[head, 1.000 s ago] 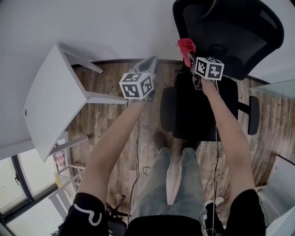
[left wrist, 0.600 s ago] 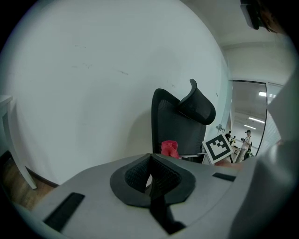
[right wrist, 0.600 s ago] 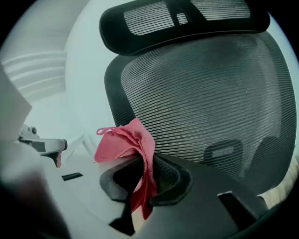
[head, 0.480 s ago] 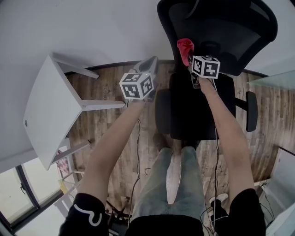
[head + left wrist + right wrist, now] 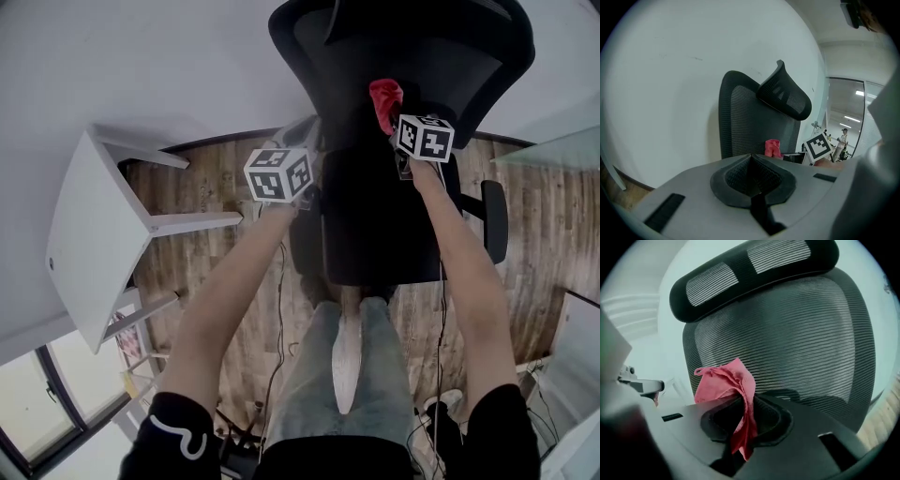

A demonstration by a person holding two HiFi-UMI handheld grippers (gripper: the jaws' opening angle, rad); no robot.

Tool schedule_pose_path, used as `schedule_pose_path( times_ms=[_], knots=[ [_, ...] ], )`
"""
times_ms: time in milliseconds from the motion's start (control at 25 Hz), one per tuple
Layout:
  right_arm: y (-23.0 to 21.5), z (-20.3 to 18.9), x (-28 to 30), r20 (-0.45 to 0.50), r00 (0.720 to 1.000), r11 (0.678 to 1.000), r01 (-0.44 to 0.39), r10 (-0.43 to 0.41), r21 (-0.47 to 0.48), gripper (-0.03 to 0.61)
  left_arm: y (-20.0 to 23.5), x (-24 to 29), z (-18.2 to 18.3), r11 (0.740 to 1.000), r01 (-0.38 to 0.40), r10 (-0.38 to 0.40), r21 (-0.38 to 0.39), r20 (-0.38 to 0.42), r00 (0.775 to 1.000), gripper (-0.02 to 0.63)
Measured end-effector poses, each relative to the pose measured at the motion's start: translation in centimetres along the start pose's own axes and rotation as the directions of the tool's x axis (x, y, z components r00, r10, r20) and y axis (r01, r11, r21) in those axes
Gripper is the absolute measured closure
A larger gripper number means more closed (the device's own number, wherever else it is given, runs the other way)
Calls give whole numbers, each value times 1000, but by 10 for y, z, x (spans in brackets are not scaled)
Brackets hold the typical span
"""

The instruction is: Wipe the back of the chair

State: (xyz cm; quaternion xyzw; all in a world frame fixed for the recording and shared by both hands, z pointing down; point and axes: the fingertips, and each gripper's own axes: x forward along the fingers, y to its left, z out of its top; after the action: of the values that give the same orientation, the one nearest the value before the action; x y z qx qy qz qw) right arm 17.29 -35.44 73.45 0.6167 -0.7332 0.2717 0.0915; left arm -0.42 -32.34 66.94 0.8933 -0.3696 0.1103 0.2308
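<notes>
A black office chair point(image 5: 412, 56) with a mesh back point(image 5: 787, 348) and a headrest point(image 5: 750, 268) stands in front of me, its seat point(image 5: 375, 234) toward my legs. My right gripper point(image 5: 389, 117) is shut on a red cloth point(image 5: 383, 98), held just in front of the mesh back; the red cloth point(image 5: 729, 385) bunches above the closed jaws. My left gripper point(image 5: 305, 141) is shut with nothing in it, at the chair's left side. From the left gripper view the chair back point(image 5: 750, 126) and the red cloth point(image 5: 772, 148) show beyond the jaws.
A white table point(image 5: 89, 234) stands to the left on the wooden floor point(image 5: 216, 178). A white wall point(image 5: 141, 66) runs behind the chair. The chair's armrests point(image 5: 494, 220) flank the seat. A glass surface edge point(image 5: 553, 150) sits at the right. A cable point(image 5: 279, 309) trails over the floor.
The chair has shifted left and nearer in the head view, so its back now fills the top centre. The right gripper with the cloth now sits against the mesh back.
</notes>
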Motion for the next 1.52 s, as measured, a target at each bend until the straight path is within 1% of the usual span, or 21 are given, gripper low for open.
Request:
schedule_pose_path(
  times_ms=[160,440,520,720,920,1080,1200,1280,1400,1520],
  knots=[
    [-39,6,-17,11,1000,999,28,-28,18,509,-27,19,3,1000,12,-12,5,0,1000,589],
    [-106,16,-46,28,994,993,102,-103,55,509,-67,47,6,999,40,-39,16,-9,999,590],
    [-124,19,-56,34,990,989,134,-137,62,509,-77,53,5,999,44,-44,21,-11,999,589],
    [-168,21,-76,40,980,978,191,-195,87,509,-95,67,3,998,54,-53,31,-24,998,589],
    [-202,21,-95,43,969,965,240,-245,105,509,-106,74,0,998,55,-54,33,-30,998,591],
    [-226,19,-109,40,954,949,289,-296,127,509,-114,78,-1,998,61,-61,27,-26,998,589],
    [-238,16,-118,42,941,933,327,-336,153,511,-116,77,-3,998,66,-65,22,-23,998,591],
    [-238,15,-122,49,938,929,332,-343,162,511,-114,74,-5,998,64,-64,21,-23,998,591],
    [-224,13,-123,62,946,938,306,-319,161,511,-106,66,-8,999,51,-51,17,-23,998,591],
    [-198,10,-119,73,957,952,267,-280,150,511,-93,52,-10,999,31,-31,6,-20,999,589]
  ],
)
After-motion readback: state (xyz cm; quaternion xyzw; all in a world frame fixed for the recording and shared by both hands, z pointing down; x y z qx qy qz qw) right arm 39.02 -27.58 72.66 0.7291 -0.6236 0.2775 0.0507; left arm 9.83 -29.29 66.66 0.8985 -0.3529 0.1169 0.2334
